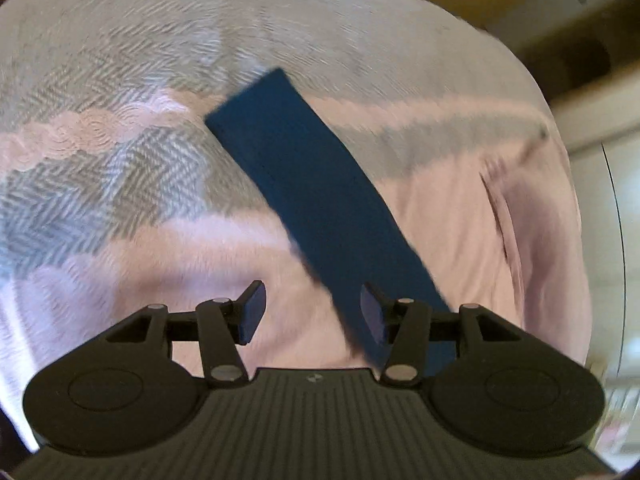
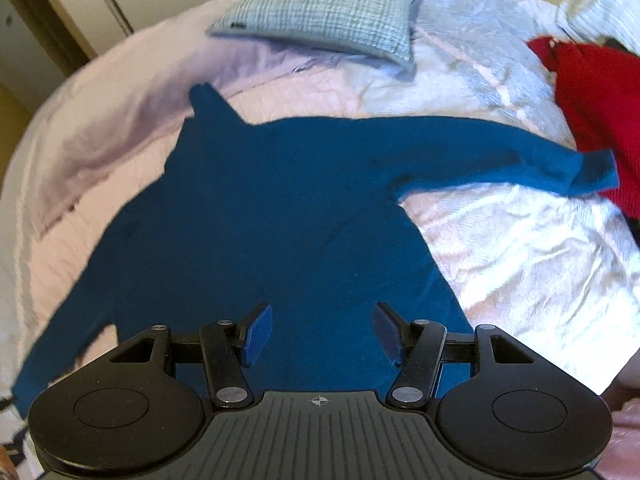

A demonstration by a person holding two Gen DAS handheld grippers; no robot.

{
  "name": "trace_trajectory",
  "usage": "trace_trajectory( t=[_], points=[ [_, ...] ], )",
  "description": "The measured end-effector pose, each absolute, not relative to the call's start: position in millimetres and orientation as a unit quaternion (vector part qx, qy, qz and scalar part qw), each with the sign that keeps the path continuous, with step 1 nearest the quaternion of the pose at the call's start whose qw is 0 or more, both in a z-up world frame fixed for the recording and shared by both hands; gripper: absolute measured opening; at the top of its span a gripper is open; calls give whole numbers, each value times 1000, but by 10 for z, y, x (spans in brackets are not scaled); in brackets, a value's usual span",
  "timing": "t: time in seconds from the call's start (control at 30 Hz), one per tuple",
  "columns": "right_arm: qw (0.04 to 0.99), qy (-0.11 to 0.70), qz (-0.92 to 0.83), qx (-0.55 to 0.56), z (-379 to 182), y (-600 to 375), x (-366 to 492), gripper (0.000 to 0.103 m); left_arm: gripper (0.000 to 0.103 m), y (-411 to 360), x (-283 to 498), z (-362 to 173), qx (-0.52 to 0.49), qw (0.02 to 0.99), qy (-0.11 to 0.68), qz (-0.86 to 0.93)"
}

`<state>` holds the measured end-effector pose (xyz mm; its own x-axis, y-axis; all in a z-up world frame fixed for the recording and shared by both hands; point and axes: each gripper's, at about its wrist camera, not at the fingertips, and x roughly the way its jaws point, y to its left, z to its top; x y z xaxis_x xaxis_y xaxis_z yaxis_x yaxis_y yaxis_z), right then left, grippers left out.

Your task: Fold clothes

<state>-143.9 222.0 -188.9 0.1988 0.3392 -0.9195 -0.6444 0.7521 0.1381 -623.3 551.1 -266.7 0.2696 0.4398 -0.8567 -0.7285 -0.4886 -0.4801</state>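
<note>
Because both the left tongs (image 1: 312,312) and the right tongs (image 2: 322,334) hover spread wide, pinching nothing, over the dark blue long-sleeved knit sweater (image 2: 260,208) lying flat on the pale pink quilted bed cover (image 2: 520,248), a shallow bite could snag that cover too. Ahead-right of the right tongs, one cuff overlaps a red knit garment (image 2: 592,112) and might drag it. Motion blur smears the left view, where only one blue sleeve (image 1: 320,208) shows, its lower end hidden behind the tongs.

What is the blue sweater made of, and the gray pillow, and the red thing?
The blue sweater looks like a soft, fine knit, maybe wool or cotton: matte, no shine, limp and flat on the bed. The gray pillow looks like crinkly woven cotton, with a grid of little puckers. The red garment seems a ribbed knit; faint lines run along it, but it is too blurry to be sure.
</note>
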Motion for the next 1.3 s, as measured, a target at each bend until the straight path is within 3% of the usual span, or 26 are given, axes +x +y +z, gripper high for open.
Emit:
trace_trajectory(
  t=[0.27, 0.5, 0.57, 0.63, 0.7, 0.93, 1.17, 1.3],
  points=[
    [736, 562, 323, -197, -2357, 2692, -1614, 60, 47, 5894, -6563, -3122, -623, 458, 66, 631],
    [713, 578, 326, -226, -2602, 2816, -1708, 60, 43, 6107, -6531, -3263, -604, 466, 71, 643],
    [713, 581, 323, -222, -2627, 2802, -1667, 60, 33, 6085, -6405, -3132, -586, 489, 71, 642],
    [714, 582, 321, -219, -2644, 2780, -1611, 60, 15, 6062, -6280, -3002, -569, 512, 70, 640],
    [715, 582, 319, -219, -2666, 2757, -1546, 60, 6, 6040, -6154, -2872, -551, 535, 70, 637],
    [720, 585, 316, -197, -2680, 2687, -1196, 60, 6, 5950, -5659, -2396, -482, 617, 72, 618],
    [731, 579, 320, -166, -2629, 2463, -853, 60, 6, 5192, -3605, -1680, -369, 832, 132, 393],
    [744, 576, 304, -146, -2615, 2224, -525, 60, 25, 4419, -2471, -1810, -368, 875, 203, 238]
  ],
)
